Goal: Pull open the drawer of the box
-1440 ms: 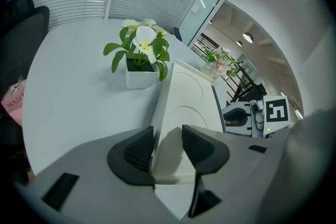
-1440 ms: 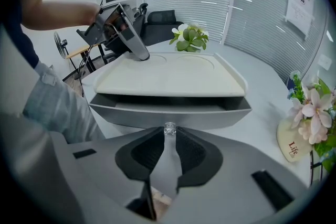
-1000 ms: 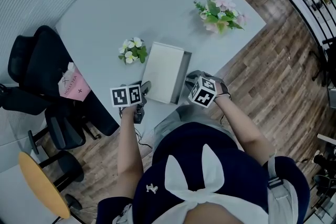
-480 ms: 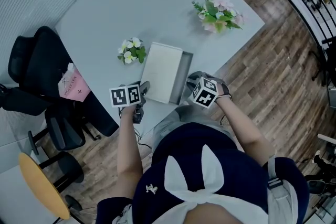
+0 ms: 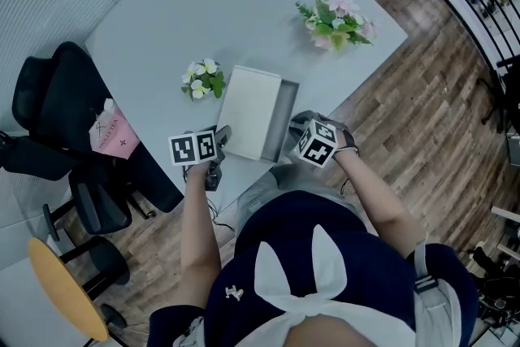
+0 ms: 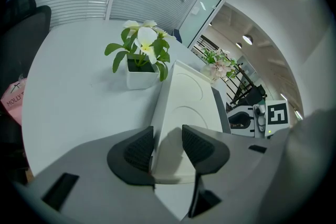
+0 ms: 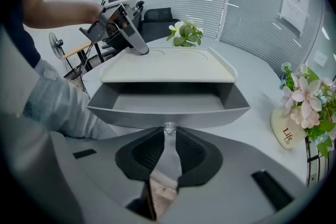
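A flat white box [image 5: 250,111] lies on the pale table [image 5: 203,4], with its grey drawer [image 5: 287,116] slid out towards my right. My left gripper [image 5: 218,144] is shut on the box's near left end, and its pads straddle the white box [image 6: 181,107] in the left gripper view. My right gripper [image 5: 297,132] is shut on the drawer's small clear knob [image 7: 169,129]. In the right gripper view the open drawer [image 7: 168,105] looks empty, and the left gripper [image 7: 126,34] rests on the box's far corner.
A small white pot of white flowers [image 5: 205,80] stands just left of the box. A pink bouquet [image 5: 337,19] sits near the table's right edge. A black office chair [image 5: 57,110] holding a pink bag [image 5: 112,132] stands left of the table, above wooden floor [image 5: 422,118].
The drawer shows slightly more grey than a second ago. Both grippers keep their hold and hardly move.
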